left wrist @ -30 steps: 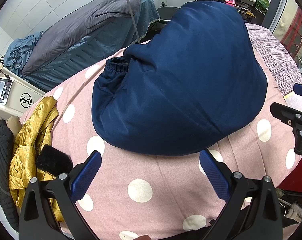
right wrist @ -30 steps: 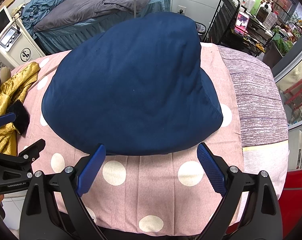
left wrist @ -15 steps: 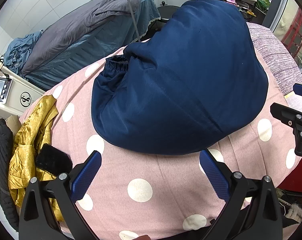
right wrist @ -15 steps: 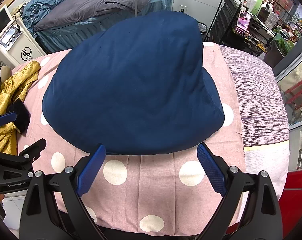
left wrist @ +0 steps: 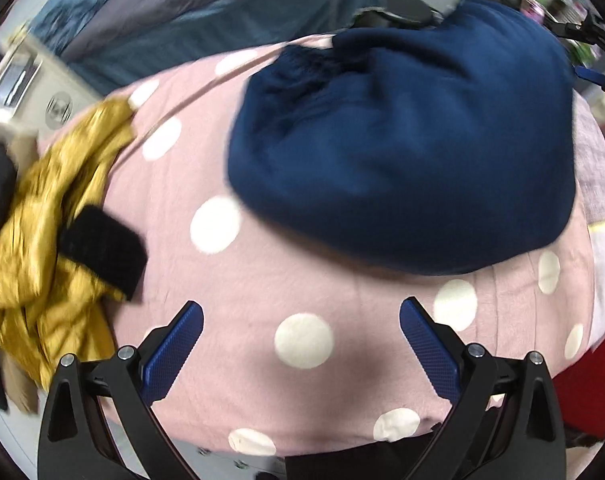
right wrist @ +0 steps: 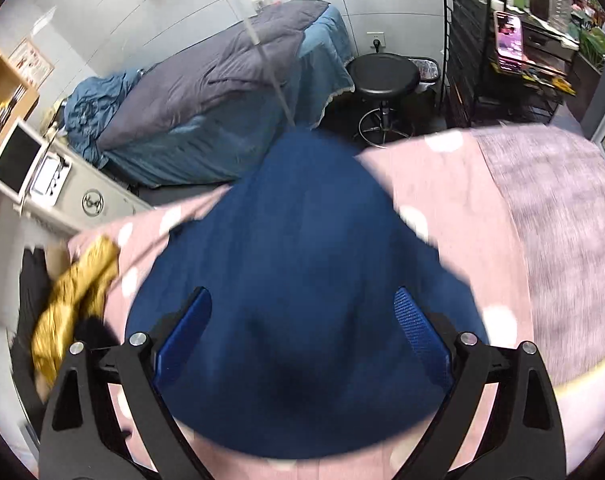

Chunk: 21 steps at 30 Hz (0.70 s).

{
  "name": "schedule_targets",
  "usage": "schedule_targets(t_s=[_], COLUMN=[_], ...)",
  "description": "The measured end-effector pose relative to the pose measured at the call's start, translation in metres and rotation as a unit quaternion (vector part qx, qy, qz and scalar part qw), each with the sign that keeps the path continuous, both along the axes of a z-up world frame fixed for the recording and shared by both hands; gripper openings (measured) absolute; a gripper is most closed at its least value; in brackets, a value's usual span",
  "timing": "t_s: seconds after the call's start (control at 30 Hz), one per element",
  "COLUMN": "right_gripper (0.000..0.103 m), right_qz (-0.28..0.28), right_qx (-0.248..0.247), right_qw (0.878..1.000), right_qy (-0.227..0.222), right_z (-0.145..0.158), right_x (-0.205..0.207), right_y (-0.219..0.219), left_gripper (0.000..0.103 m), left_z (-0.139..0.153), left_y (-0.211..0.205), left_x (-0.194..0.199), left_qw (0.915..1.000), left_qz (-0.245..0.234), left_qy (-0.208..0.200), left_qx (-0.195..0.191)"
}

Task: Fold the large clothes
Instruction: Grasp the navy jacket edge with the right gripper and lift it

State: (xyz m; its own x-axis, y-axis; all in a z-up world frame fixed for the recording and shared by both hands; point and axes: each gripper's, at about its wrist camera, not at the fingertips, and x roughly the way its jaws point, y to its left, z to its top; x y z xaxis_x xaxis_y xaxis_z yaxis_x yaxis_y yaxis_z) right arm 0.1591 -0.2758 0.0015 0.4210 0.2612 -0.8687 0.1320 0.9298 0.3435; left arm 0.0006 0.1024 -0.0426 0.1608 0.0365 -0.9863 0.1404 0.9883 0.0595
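Note:
A folded navy blue garment (left wrist: 414,152) lies on the pink polka-dot cover (left wrist: 262,280). My left gripper (left wrist: 300,350) is open and empty, hovering over the bare cover just in front of the garment's near edge. My right gripper (right wrist: 302,336) is open and empty, over the middle of the navy garment (right wrist: 302,264), fingers apart on either side of it. The right gripper also shows at the left wrist view's upper right edge (left wrist: 594,72). Both views are blurred by motion.
A crumpled golden garment (left wrist: 50,216) with a black piece (left wrist: 102,248) lies at the cover's left edge. A grey-and-blue bed (right wrist: 222,96), a black stool (right wrist: 384,76), a black shelf rack (right wrist: 502,48) and a white machine (right wrist: 34,168) stand beyond.
My right gripper has moved forward from the garment's near edge to over its middle. My left gripper has swung left, so the golden garment now shows larger.

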Motion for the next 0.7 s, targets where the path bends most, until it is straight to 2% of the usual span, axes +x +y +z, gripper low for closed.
schedule_targets(t_s=[0.13, 0.23, 0.27, 0.3, 0.33, 0.37, 0.4, 0.43, 0.5, 0.6, 0.63, 0.7], right_gripper=[0.092, 0.091, 0.079, 0.058, 0.047, 0.029, 0.023, 0.022, 0.019, 0.018, 0.018, 0.018], right_qz=[0.003, 0.011, 0.027, 0.049, 0.073, 0.107, 0.133, 0.173, 0.219, 0.314, 0.345, 0.379], right_qx=[0.056, 0.08, 0.079, 0.066, 0.053, 0.046, 0.044, 0.028, -0.008, -0.061, -0.069, -0.067], right_qw=[0.997, 0.993, 0.994, 0.994, 0.994, 0.992, 0.989, 0.984, 0.975, 0.947, 0.936, 0.923], right_qy=[0.051, 0.08, 0.073, 0.069, 0.064, 0.053, 0.047, 0.041, 0.033, 0.017, 0.012, 0.011], right_z=[-0.028, -0.047, -0.047, -0.046, -0.043, -0.039, -0.036, -0.034, -0.031, -0.03, -0.03, -0.032], right_x=[0.065, 0.079, 0.077, 0.073, 0.066, 0.054, 0.042, 0.024, -0.005, -0.072, -0.097, -0.137], right_y=[-0.014, -0.01, -0.002, 0.009, 0.022, 0.039, 0.052, 0.075, 0.107, 0.165, 0.184, 0.208], left_gripper=[0.097, 0.097, 0.097, 0.097, 0.097, 0.097, 0.097, 0.097, 0.097, 0.097, 0.097, 0.097], left_z=[0.0, 0.006, 0.01, 0.015, 0.023, 0.03, 0.037, 0.048, 0.071, 0.101, 0.112, 0.127], left_y=[0.03, 0.035, 0.035, 0.033, 0.03, 0.027, 0.023, 0.018, 0.007, -0.007, -0.012, -0.024], left_x=[-0.003, 0.006, 0.01, 0.015, 0.023, 0.029, 0.037, 0.048, 0.066, 0.087, 0.092, 0.099], left_qw=[0.9993, 0.9988, 0.9987, 0.9987, 0.9984, 0.9981, 0.9976, 0.9965, 0.9936, 0.9878, 0.9855, 0.9817], left_qz=[0.037, 0.046, 0.044, 0.04, 0.035, 0.031, 0.027, 0.019, 0.005, -0.012, -0.02, -0.035], left_qy=[0.0, -0.008, -0.012, -0.02, -0.032, -0.041, -0.052, -0.069, -0.102, -0.143, -0.155, -0.168], left_qx=[-0.001, -0.019, -0.022, -0.025, -0.03, -0.033, -0.038, -0.043, -0.047, -0.059, -0.067, -0.083])
